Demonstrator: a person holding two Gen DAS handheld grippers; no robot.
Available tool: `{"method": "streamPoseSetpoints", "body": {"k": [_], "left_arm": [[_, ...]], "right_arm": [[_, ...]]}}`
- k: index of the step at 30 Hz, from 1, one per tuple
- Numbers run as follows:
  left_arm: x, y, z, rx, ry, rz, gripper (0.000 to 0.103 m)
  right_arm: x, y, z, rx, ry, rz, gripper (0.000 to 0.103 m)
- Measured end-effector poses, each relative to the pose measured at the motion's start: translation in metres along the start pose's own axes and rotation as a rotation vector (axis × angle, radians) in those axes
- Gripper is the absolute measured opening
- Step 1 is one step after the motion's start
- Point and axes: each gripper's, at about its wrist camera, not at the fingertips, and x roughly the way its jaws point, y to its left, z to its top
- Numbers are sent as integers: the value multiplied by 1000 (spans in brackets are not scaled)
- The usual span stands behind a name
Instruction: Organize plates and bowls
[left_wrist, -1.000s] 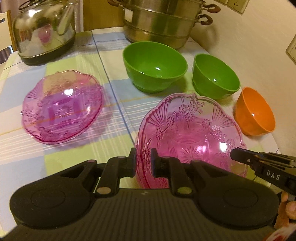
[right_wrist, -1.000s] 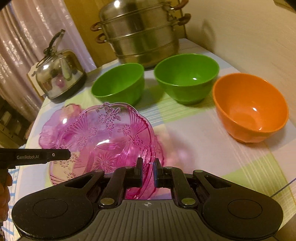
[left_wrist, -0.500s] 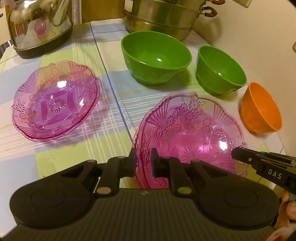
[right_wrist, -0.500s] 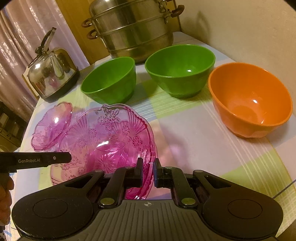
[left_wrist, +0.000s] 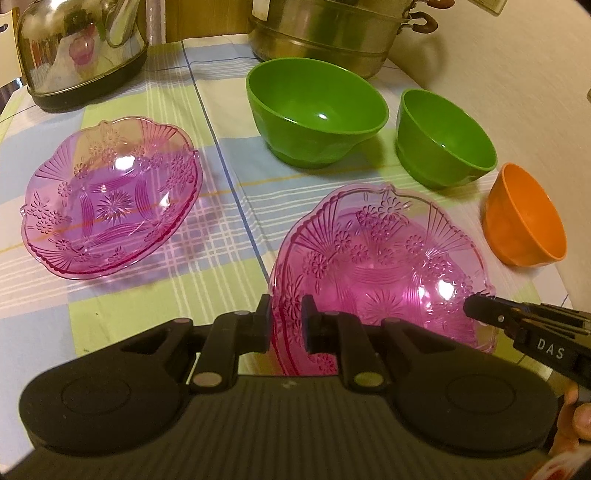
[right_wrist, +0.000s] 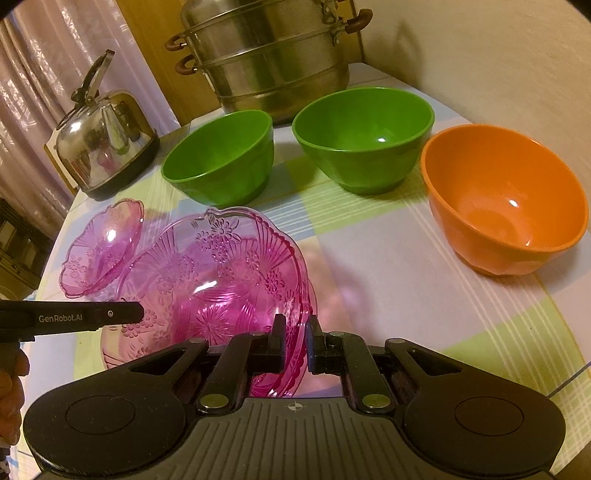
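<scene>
A pink patterned glass plate (left_wrist: 384, 266) (right_wrist: 214, 280) is gripped at two opposite edges. My left gripper (left_wrist: 284, 321) is shut on its left rim, and its tip shows in the right wrist view as the left gripper (right_wrist: 136, 312). My right gripper (right_wrist: 295, 339) is shut on the right rim; its tip, the right gripper (left_wrist: 476, 306), reaches in from the right. A second pink plate (left_wrist: 110, 195) (right_wrist: 99, 247) lies on the cloth to the left. Two green bowls (left_wrist: 314, 110) (left_wrist: 443, 140) and an orange bowl (left_wrist: 524, 218) (right_wrist: 506, 199) stand behind and to the right.
A checked tablecloth (left_wrist: 166, 291) covers the table. A steel kettle (left_wrist: 77, 48) stands at the back left and a stacked steel steamer pot (right_wrist: 266, 55) at the back, near the wall (left_wrist: 517, 74). A person's fingers (left_wrist: 576, 417) hold the right tool.
Both views shifted slightly over the table, so the bowls and the second pink plate sit a little differently in frame. Both grips on the pink plate stay the same.
</scene>
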Motion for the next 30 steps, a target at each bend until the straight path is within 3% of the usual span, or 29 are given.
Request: {"method": "streamPoseSetpoints", "body": {"k": [15,20,22,25,30], "left_arm": [[1,1,0,4,-2,11,15],[2,3,-1,-5,-7,2,28],[0,4,-2,-10,-17,9,30],[-4,6,-1,-18,-31,14,30],[-11,8,1,-19,-42,17,31]], "right_arm": [[0,3,0,-9,-12,-5,11],[-1,3,1,-7,-26,-17,13],[-2,2,1,2,-37,-13,20],[-6,1,2,16,-69,2,52],[-8,5,2,11,-81,10,56]]}}
